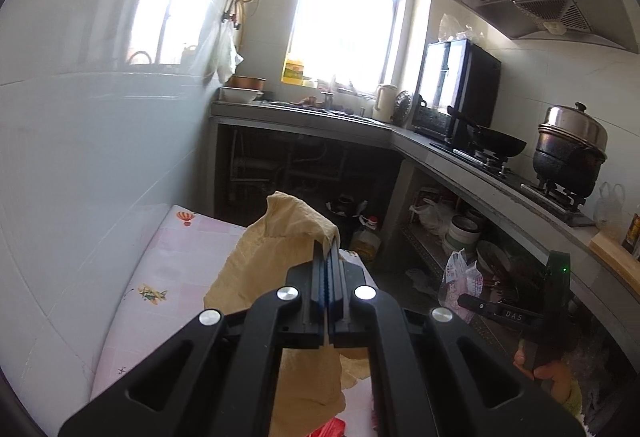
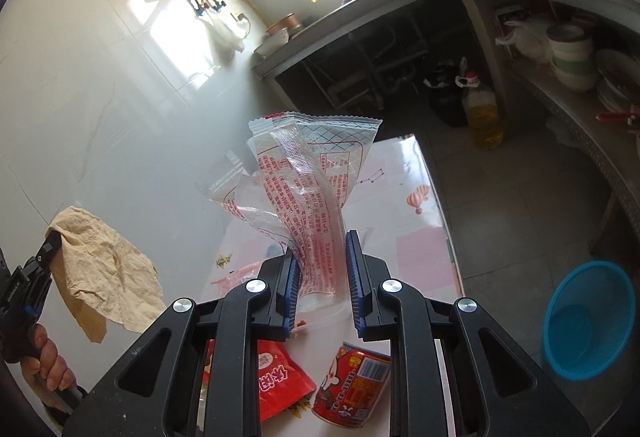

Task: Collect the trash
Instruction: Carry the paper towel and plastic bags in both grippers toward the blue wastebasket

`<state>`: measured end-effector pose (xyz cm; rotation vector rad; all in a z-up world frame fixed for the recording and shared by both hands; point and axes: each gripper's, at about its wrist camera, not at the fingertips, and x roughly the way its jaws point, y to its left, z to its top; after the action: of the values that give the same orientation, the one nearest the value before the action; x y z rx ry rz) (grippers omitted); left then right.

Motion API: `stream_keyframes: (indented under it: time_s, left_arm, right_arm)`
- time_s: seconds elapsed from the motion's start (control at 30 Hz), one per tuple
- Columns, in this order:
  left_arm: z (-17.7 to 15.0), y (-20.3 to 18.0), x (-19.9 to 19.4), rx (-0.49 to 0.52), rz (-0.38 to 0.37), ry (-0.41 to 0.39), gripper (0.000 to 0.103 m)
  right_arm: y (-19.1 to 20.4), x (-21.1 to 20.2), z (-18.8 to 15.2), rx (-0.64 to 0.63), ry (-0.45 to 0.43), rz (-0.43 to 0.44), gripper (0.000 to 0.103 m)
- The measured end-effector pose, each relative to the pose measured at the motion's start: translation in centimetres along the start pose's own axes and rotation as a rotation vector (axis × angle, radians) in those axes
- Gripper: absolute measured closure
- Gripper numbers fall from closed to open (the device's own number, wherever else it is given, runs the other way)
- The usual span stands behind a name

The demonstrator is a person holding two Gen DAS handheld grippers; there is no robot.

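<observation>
Standing upright above the table, clear wrapper, long axis vertical.

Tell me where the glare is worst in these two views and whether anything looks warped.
Left wrist view: the window is blown out white and the counter bows from the fisheye. Right wrist view: sunlight washes out the top, bright patches glare on the tiled wall, and the counter edge curves.

I am in home kitchen: range hood over gas stove, steamer pot, sink counter under window.
</observation>
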<state>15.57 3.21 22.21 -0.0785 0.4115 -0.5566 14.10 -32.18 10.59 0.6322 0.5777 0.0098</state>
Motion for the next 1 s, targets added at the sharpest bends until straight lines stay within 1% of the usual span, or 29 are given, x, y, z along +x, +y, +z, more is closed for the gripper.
stream_keyframes:
  time_s: [0.1, 0.23, 0.43, 0.6, 0.8, 1.0]
  left_arm:
    - [0.5, -2.6, 2.3, 0.004, -0.075, 0.033, 0.102]
    - [0.6, -6.1, 5.6, 0.016, -0.155, 0.072, 0.103]
    - [0.5, -11.9, 10.3, 0.042, -0.270, 0.135, 0.103]
    - [-0.4, -17.3, 14.2, 0.080, -0.364, 0.204, 0.103]
    - [-2.6, -23.5, 19.0, 0.137, -0.445, 0.326, 0.103]
    - [-6.7, -28.7, 24.4, 0.191, -0.477, 0.501, 0.103]
  right_arm:
    - [-1.6, -1.6, -0.3, 0.028, -0.028, -0.015, 0.083]
    - [-4.2, -3.7, -0.6, 0.073, -0.059, -0.045, 0.083]
    - [-7.7, -6.3, -1.3, 0.132, -0.102, -0.127, 0.083]
    - [-10.7, -8.1, -2.6, 0.195, -0.119, -0.194, 0.083]
    - [-14.1, -9.7, -4.4, 0.258, -0.118, -0.283, 0.083]
    - [-18.2, -9.3, -6.8, 0.348, -0.076, -0.345, 0.083]
